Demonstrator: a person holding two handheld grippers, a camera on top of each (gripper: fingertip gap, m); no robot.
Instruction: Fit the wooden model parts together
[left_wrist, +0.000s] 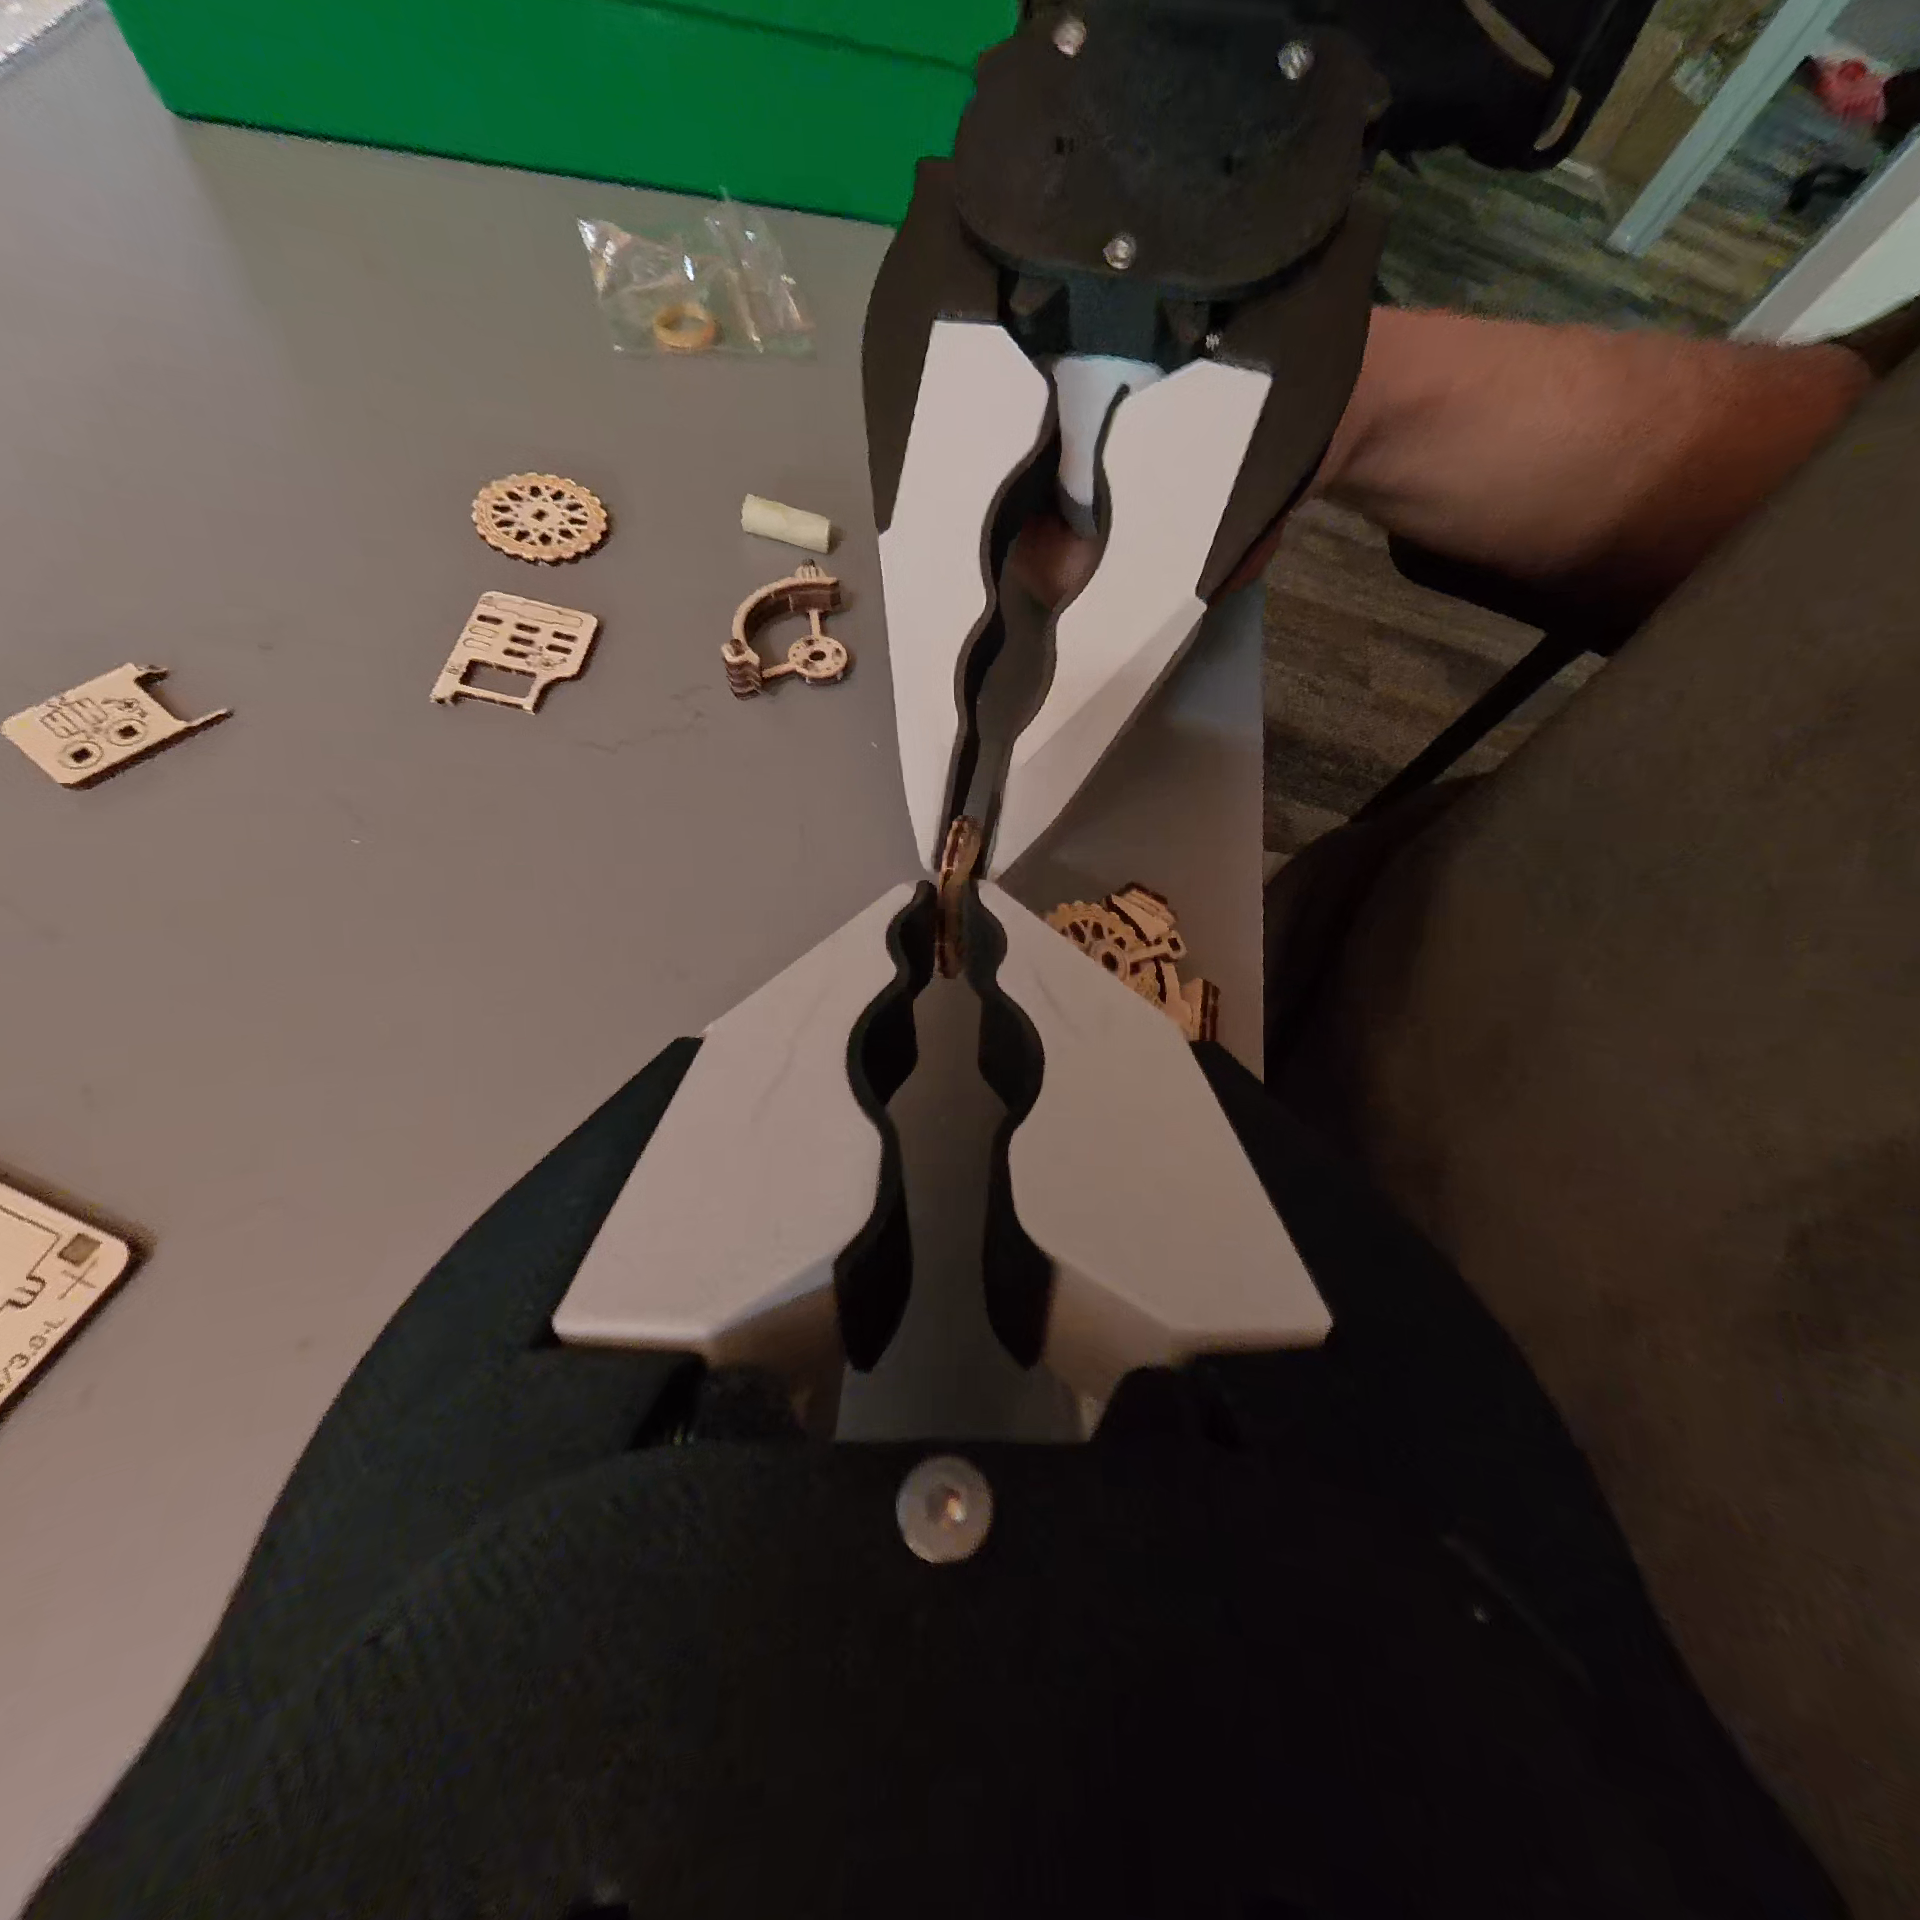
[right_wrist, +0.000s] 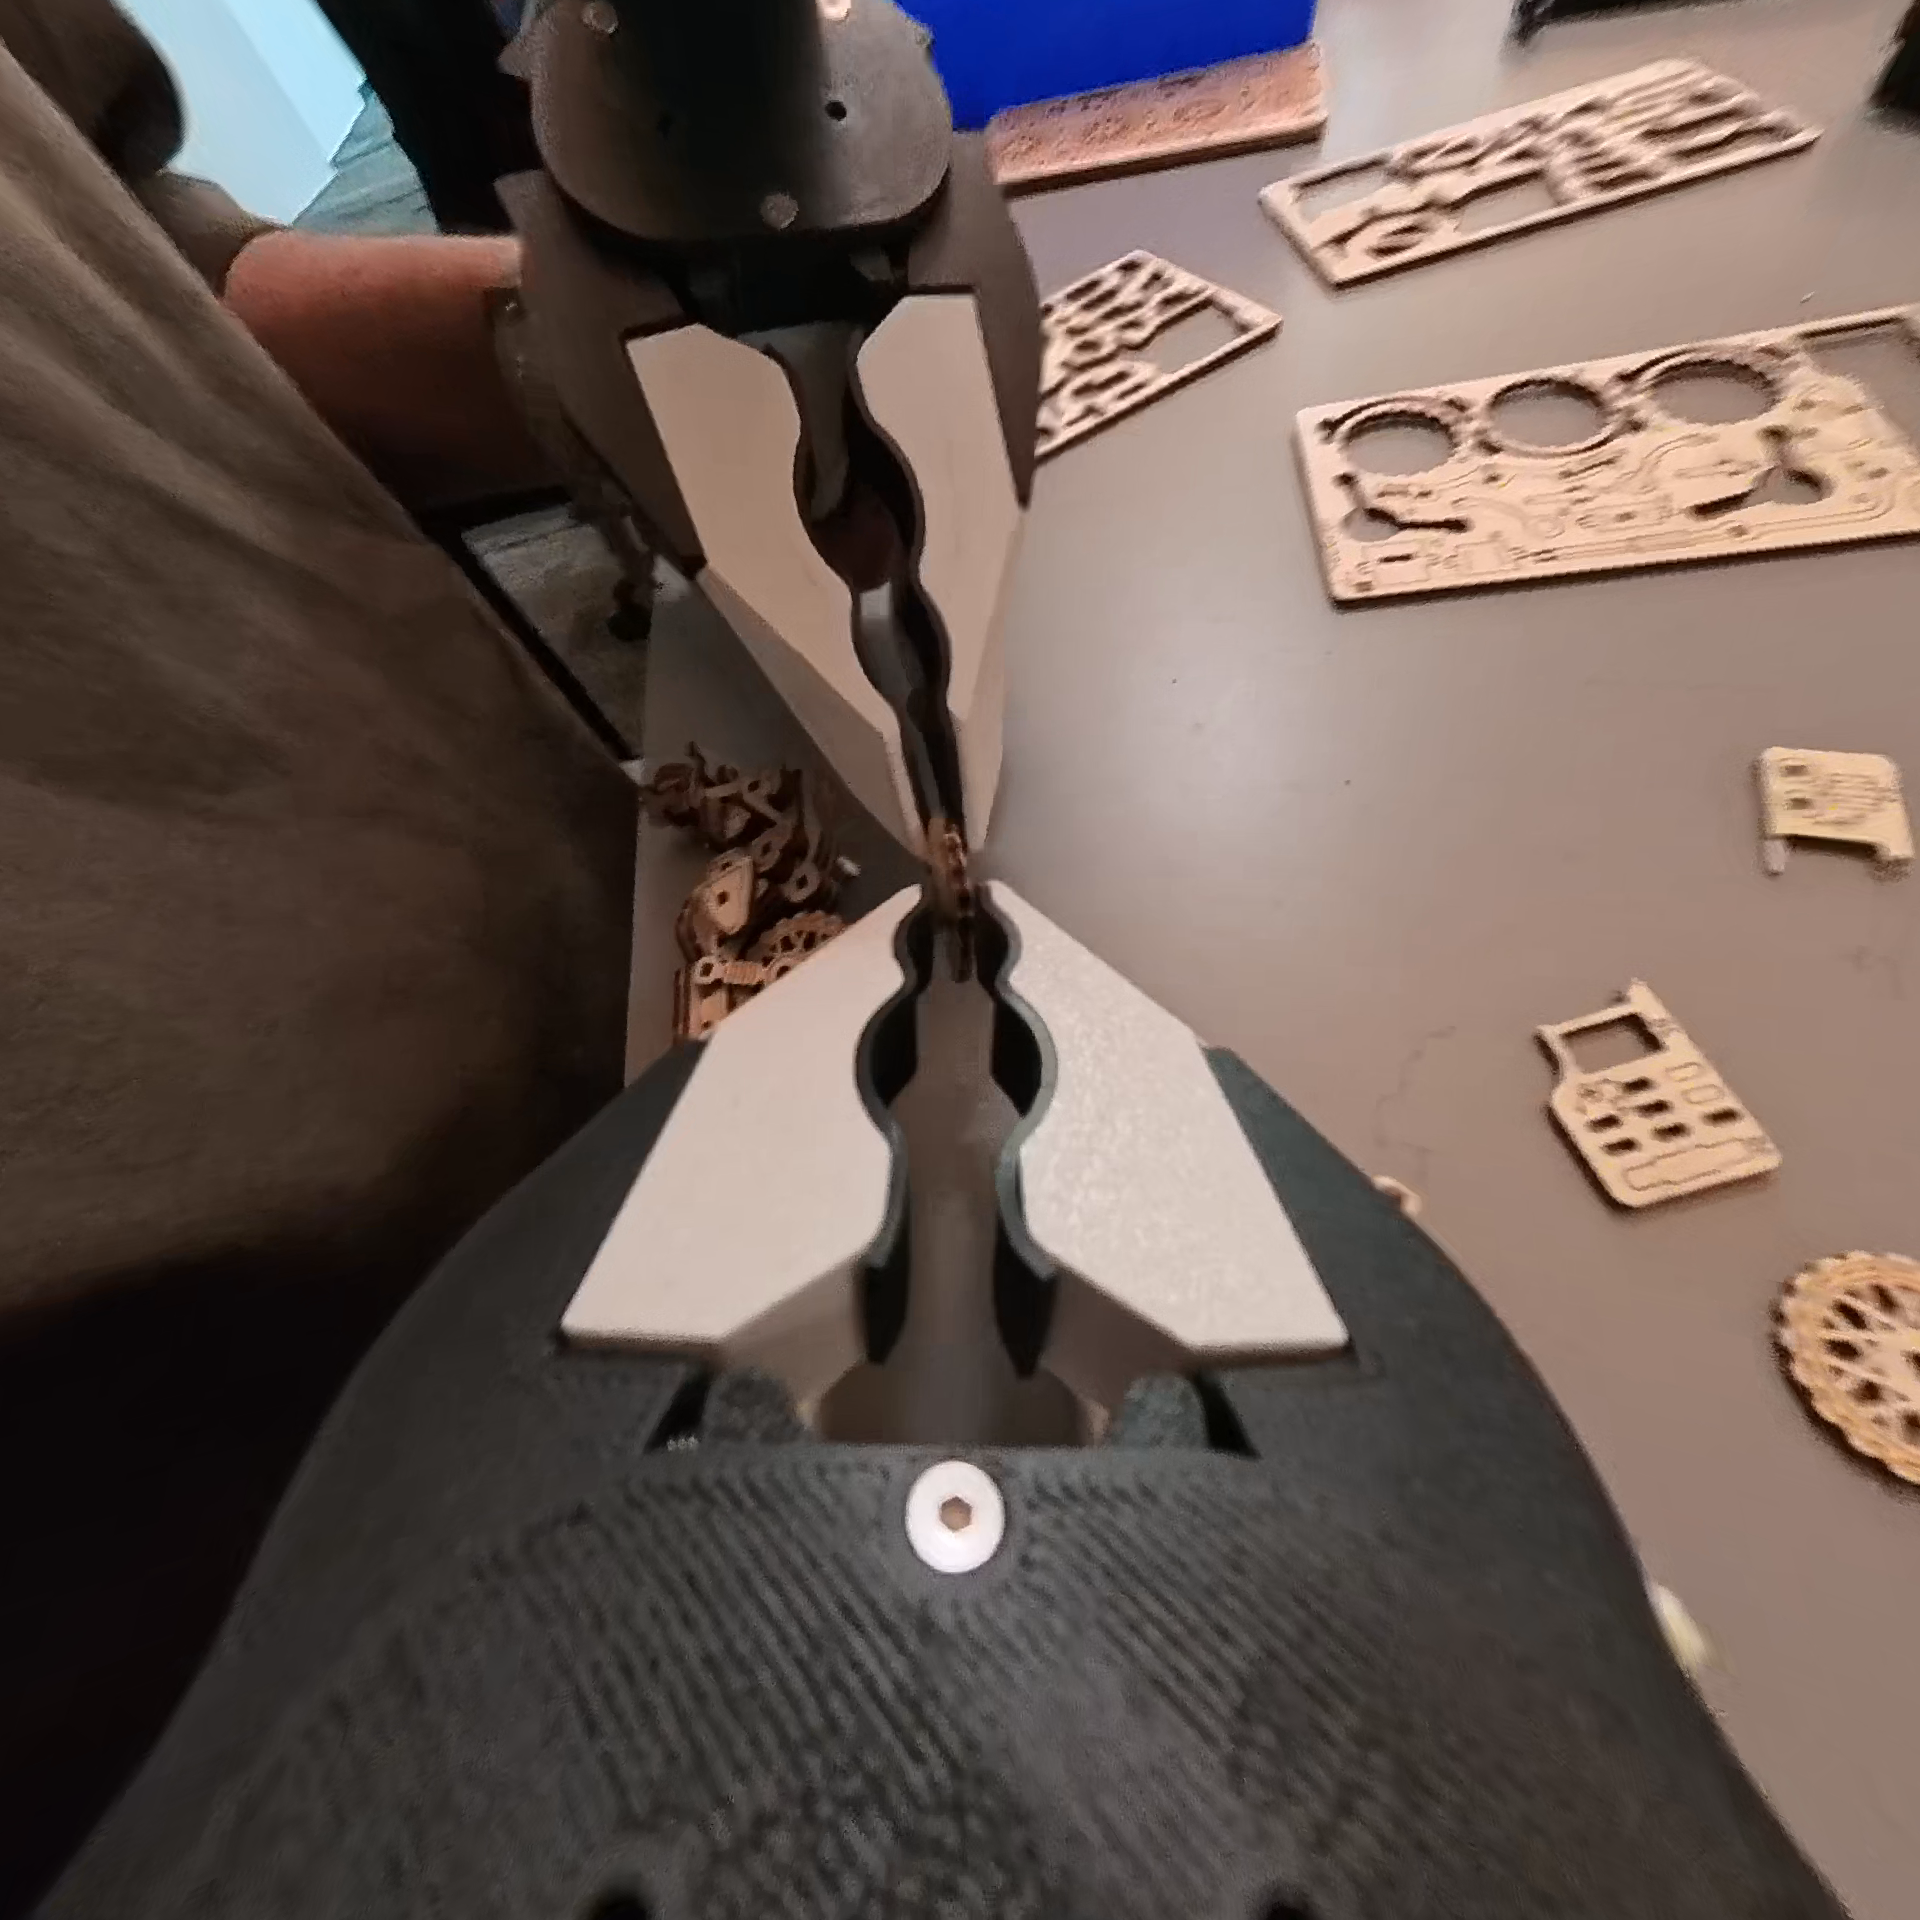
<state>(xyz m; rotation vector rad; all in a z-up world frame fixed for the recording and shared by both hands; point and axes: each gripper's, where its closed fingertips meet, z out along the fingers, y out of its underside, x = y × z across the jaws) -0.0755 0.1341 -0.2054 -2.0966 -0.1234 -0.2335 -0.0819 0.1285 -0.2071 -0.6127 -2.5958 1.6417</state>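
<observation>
My two grippers meet tip to tip above the grey table (left_wrist: 312, 935). In the left wrist view, my left gripper (left_wrist: 951, 899) is shut on a small thin wooden part (left_wrist: 948, 935) held edge-on. My right gripper (left_wrist: 971, 816) comes in from the top and pinches the same spot. In the right wrist view, my right gripper (right_wrist: 956, 909) is shut on a small toothed wooden part (right_wrist: 951, 883), and my left gripper (right_wrist: 940, 816) grips it from above. I cannot tell whether this is one piece or two pressed together.
A gear wheel (left_wrist: 540, 516), a slotted panel (left_wrist: 516, 651), a curved sub-assembly (left_wrist: 787, 644), a plastic bag (left_wrist: 696, 281) and a green box (left_wrist: 561, 83) lie to the left. A partly built model (right_wrist: 748, 914) sits at the table edge. Cut-out sheets (right_wrist: 1621, 478) lie to the right. The tips of both grippers are at nearly the same place. Left tips and right tips are each some 15 cm from the gear wheel (left_wrist: 540, 516).
</observation>
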